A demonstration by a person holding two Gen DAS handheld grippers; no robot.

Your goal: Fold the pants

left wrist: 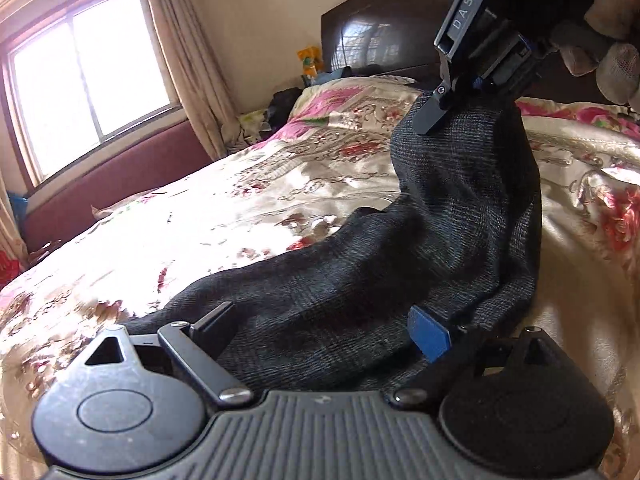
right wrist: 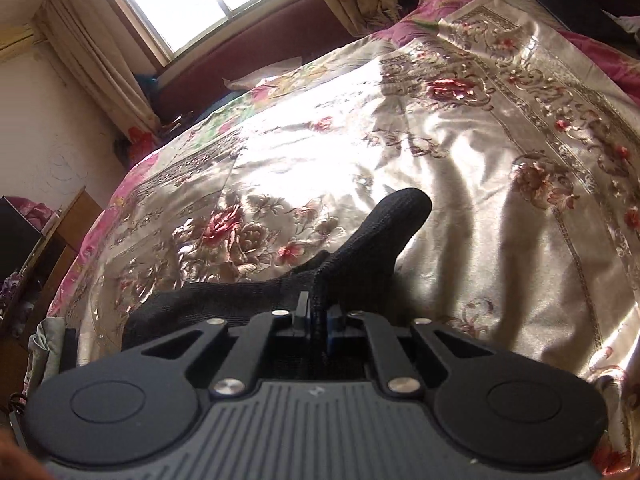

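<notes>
The pants (left wrist: 452,240), dark grey with a faint check weave, lie partly on the bed's floral satin bedspread (left wrist: 248,200) and partly lifted off it. In the left wrist view one end of the cloth rises in a steep column toward the upper right, while the rest trails down and spreads flat across the cover toward the camera. In the right wrist view the same pants (right wrist: 360,252) show as a dark fold standing up just ahead of the fingers, with a rounded tip of fabric poking above the cover.

The right hand-held gripper (right wrist: 316,316) has its fingers pressed together on a thin edge of the pants; the cloth passes straight between the black finger and the blue pad. From the left wrist view this same right hand-held gripper (left wrist: 440,108) is seen at the top of the raised column, pinching the fabric there.

The left hand-held gripper (left wrist: 320,330) is spread wide, its black finger on the left and its blue-padded finger on the right. The pants lie between and under them, and neither finger is seen gripping the cloth.

Beyond the bedspread stand a dark glossy headboard (left wrist: 380,28), a bright window (left wrist: 88,76) with beige curtains (left wrist: 184,60), and a maroon padded ledge (left wrist: 120,176) below the sill.
</notes>
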